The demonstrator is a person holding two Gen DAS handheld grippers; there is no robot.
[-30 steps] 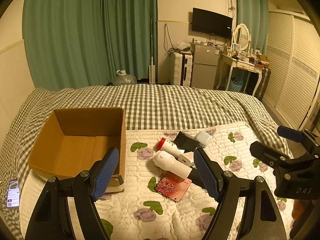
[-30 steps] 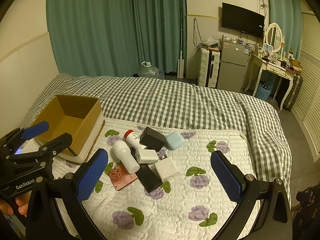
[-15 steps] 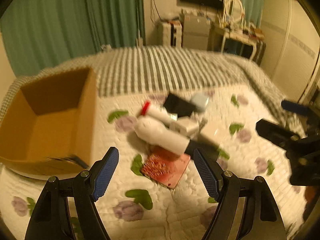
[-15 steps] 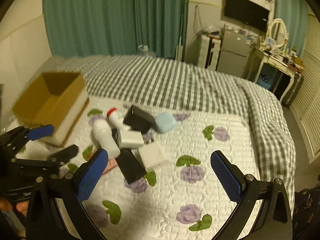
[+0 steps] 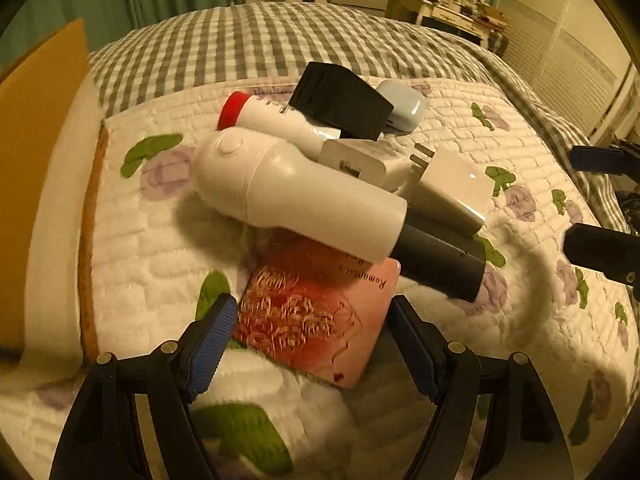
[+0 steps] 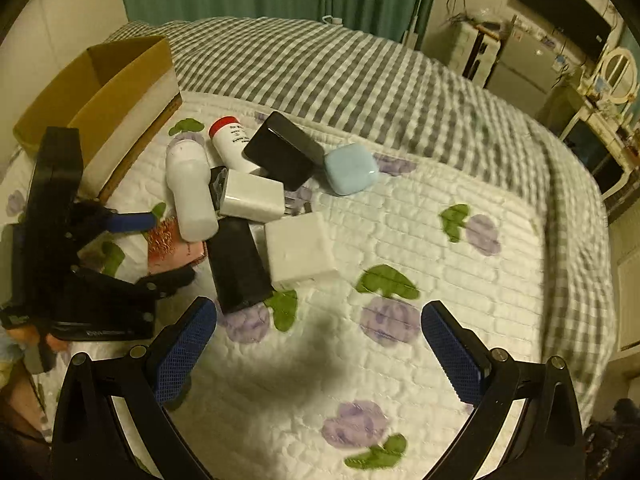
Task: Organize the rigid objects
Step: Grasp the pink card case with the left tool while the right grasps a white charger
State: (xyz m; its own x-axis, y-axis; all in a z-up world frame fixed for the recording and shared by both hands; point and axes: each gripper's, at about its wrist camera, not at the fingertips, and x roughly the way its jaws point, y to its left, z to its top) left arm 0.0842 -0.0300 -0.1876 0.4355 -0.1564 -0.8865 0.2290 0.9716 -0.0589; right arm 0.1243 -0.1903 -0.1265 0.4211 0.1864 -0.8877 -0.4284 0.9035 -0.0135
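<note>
A pile of rigid objects lies on the quilted bed. A red card-like packet (image 5: 316,312) lies between the open fingers of my left gripper (image 5: 310,344), which straddles its near end; the packet also shows in the right wrist view (image 6: 172,248). A white bottle (image 5: 296,196) rests across it. Behind it are a red-capped bottle (image 5: 272,118), a black box (image 5: 340,100), a white charger (image 5: 366,162), a white adapter (image 5: 452,190) and a pale blue case (image 6: 351,173). My right gripper (image 6: 318,344) is open and empty above the quilt, right of the pile.
An open cardboard box (image 6: 100,92) stands left of the pile, its wall close to my left gripper (image 5: 36,160). A black block (image 6: 238,266) lies at the pile's near side. Checked bedding lies beyond the quilt; furniture stands at the back right.
My left gripper has dropped forward and down to the pile, its open fingers now around the red packet. My right gripper has moved lower and closer to the quilt.
</note>
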